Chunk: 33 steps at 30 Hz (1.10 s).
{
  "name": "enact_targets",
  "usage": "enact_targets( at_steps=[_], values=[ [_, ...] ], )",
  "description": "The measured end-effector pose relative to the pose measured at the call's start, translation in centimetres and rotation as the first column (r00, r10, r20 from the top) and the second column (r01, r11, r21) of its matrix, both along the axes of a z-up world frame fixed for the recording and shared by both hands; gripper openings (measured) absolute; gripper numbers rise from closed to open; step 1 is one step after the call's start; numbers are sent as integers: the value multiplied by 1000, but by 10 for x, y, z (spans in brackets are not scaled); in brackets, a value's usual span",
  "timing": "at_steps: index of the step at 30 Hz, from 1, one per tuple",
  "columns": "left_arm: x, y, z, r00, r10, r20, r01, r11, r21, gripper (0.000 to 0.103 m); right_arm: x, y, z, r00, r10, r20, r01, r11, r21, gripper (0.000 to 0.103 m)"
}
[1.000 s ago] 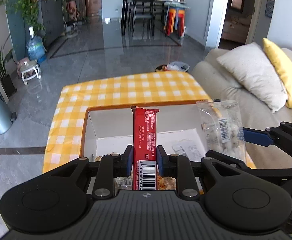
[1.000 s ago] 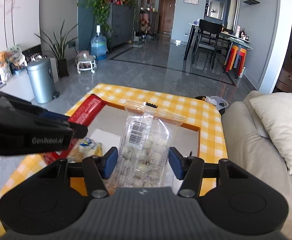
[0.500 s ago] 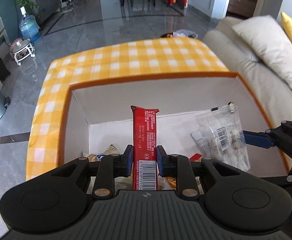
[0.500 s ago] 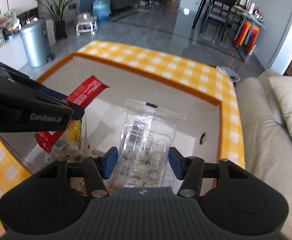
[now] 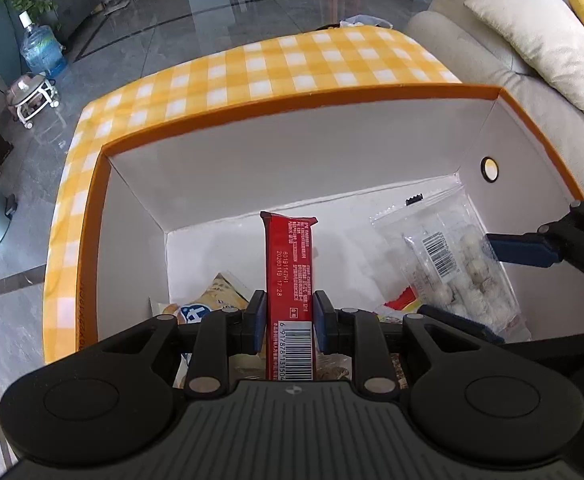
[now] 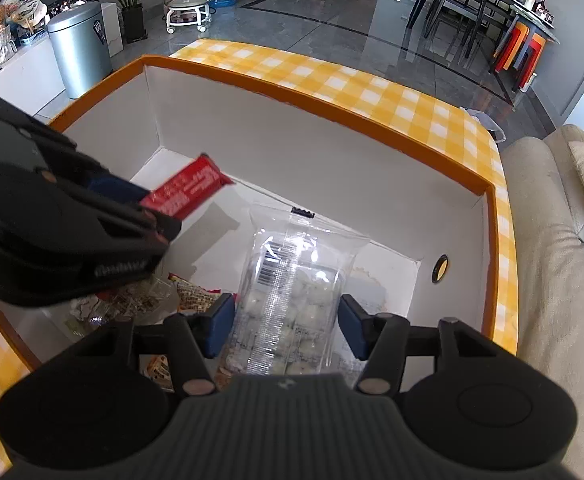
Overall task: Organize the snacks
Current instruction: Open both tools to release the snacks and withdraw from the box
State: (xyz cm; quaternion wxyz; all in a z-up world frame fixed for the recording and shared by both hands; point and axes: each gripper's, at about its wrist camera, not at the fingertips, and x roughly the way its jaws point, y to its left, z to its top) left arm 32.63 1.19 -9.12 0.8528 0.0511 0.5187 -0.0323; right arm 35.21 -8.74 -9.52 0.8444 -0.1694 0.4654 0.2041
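Both grippers have dropped deeper into the orange-rimmed box (image 5: pixel 276 122). Left gripper (image 5: pixel 289 322) grips the red bar (image 5: pixel 290 268) upright; right gripper (image 6: pixel 286 322) pinches the clear bag of white balls (image 6: pixel 292 280), both over loose snacks (image 6: pixel 132 300), seemingly for release.

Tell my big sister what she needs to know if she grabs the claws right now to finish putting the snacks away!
Left claw: shut on the red snack bar, held inside the white box with the orange rim.
Right claw: shut on the clear bag of white balls, also down in the box.
Done: other snack packets already lie on the box floor.
Left: open both claws to drop the bar and the bag, then lift out.
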Motion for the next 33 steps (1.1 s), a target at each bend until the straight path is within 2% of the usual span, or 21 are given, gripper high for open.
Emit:
enact_targets(
  at_steps=[7, 10, 13, 15, 17, 22, 26, 33],
  values=[
    [-4, 1, 5, 1000, 3, 12, -3, 1000, 11, 27, 4, -2, 0, 1000, -12, -19, 13, 1000, 9, 55],
    [-6, 1, 10, 1000, -2, 18, 1, 1000, 18, 31, 3, -1, 2, 1000, -8, -23, 9, 1000, 7, 56],
    [-10, 0, 17, 999, -15, 37, 13, 999, 34, 39, 3, -1, 3, 999, -18, -37, 18, 1000, 12, 71],
    [-13, -1, 21, 998, -25, 52, 22, 998, 52, 47, 4, -2, 5, 998, -27, -52, 28, 999, 19, 75],
    [-18, -1, 25, 997, -28, 67, 24, 998, 63, 51, 4, -2, 8, 997, -42, -68, 43, 999, 13, 80],
    [-33, -1, 36, 995, -29, 100, 22, 998, 64, 53, 0, -5, 15, 995, -60, -74, 63, 998, 31, 84],
    [-44, -2, 43, 992, -26, 121, 14, 995, 102, 53, -11, -6, 24, 997, -53, -50, 55, 998, 37, 87],
    [-66, -1, 56, 989, 3, 146, -17, 996, 91, 53, -30, -7, 41, 999, -47, -15, 47, 998, 33, 88]
  ],
)
